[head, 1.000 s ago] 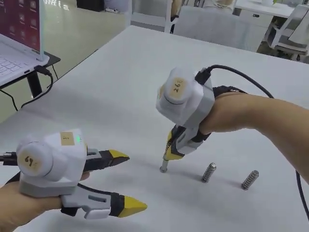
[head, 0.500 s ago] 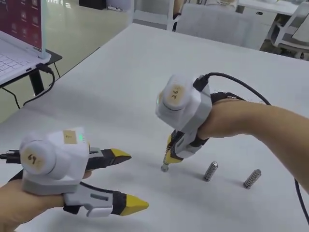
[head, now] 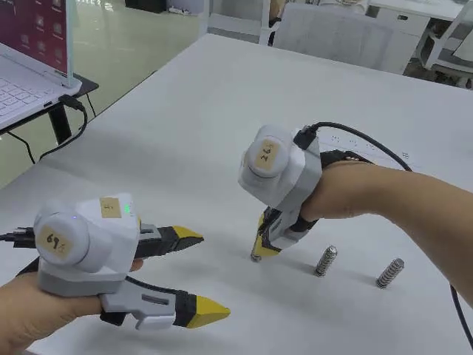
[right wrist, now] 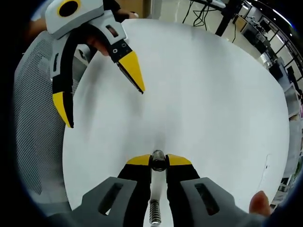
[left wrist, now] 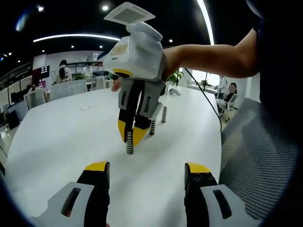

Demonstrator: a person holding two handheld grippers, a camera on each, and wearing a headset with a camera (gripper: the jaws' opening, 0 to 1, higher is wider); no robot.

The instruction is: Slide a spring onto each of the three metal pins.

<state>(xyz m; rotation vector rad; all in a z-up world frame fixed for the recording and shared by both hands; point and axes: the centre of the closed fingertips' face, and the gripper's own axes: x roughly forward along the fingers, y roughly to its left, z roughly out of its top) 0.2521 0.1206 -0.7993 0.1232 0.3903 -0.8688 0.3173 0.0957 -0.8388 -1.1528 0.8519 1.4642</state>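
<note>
We log the right gripper (head: pixel 260 248) (its sticker (head: pixel 267 154) reads 26) pinched on a spring (right wrist: pixel 158 161), the left gripper (head: pixel 209 274), marked 69, spread wide near that spring.

Bright, even light falls from ceiling strips (left wrist: pixel 71 36); my right gripper (head: pixel 259 250) throws only a faint, soft shadow on the white table (head: pixel 192 111). Everything looks sharp; both gripper views bend at their edges.
</note>
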